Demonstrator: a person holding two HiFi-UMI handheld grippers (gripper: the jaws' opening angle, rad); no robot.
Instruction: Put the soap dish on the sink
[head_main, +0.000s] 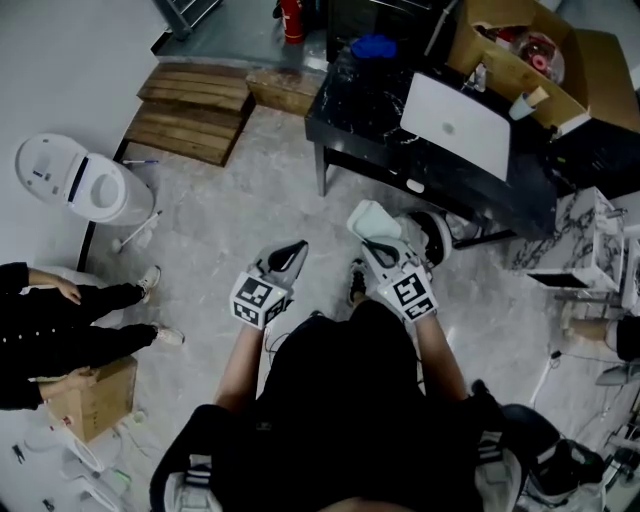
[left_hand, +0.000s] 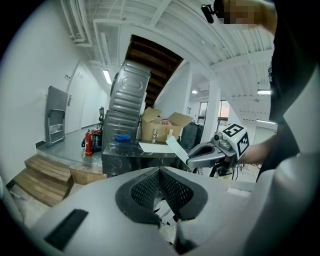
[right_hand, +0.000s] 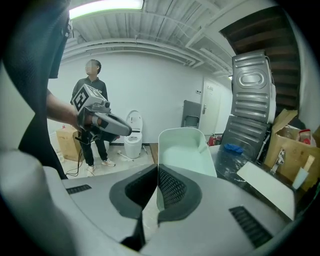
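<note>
Soap dish (right_hand: 182, 150) held in the air, short of the black tabletop (head_main: 360, 110).
The right gripper's (right_hand: 156, 175) fingers pinch the pale green dish by its edge, and the left gripper's (left_hand: 160, 175) fingers are pressed together on nothing. The tabletop carries a white slab (head_main: 455, 125), perhaps a laptop, and a cardboard box (head_main: 520, 50). A toilet (head_main: 80, 180) stands well to the left.

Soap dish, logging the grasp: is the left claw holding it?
No, the soap dish sits clamped in the right claw; the left claw is shut on nothing.

Soap dish (right_hand: 182, 150) pale mint green; table (head_main: 360, 105) black marble, white veins; extinguisher (head_main: 291, 20) red.
</note>
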